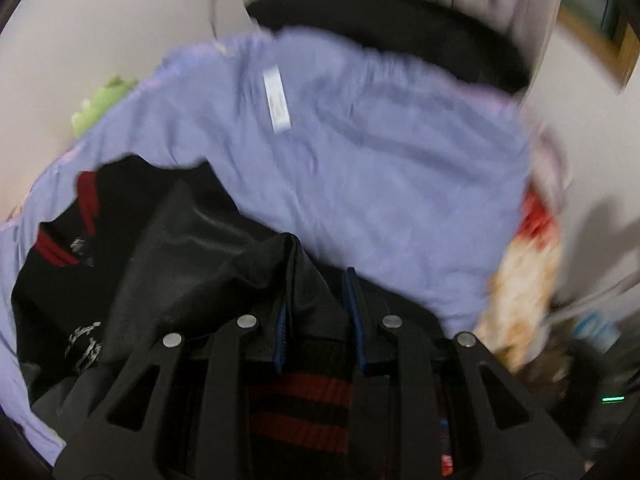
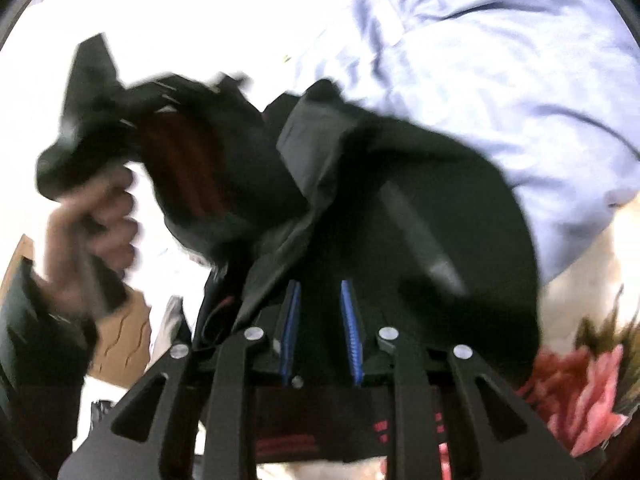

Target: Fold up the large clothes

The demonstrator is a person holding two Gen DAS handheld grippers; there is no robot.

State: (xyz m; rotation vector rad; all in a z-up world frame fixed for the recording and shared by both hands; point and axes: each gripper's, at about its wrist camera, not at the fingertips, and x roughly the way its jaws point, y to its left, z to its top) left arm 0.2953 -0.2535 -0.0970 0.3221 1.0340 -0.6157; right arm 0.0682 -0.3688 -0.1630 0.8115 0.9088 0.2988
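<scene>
A black jacket (image 1: 160, 240) with red-striped ribbed trim (image 1: 300, 408) lies bunched on a lavender-blue sheet (image 1: 360, 140). My left gripper (image 1: 318, 316) points down at it and is shut on a fold of the black fabric, which fills the gap between the blue pads. In the right wrist view the jacket (image 2: 440, 220) hangs blurred over the sheet (image 2: 500, 60). My right gripper (image 2: 322, 320) has black fabric between its pads and grips it. A person's hand (image 2: 92, 232) at the left holds the other gripper's handle, with the jacket's red-lined end beside it.
A white label (image 1: 276, 100) is sewn on the sheet. A dark rounded object (image 1: 380, 28) sits beyond the sheet, and a green soft thing (image 1: 104, 100) lies at the left. A floral cloth (image 2: 580, 380) lies at the right, and a cardboard box (image 2: 120, 340) stands lower left.
</scene>
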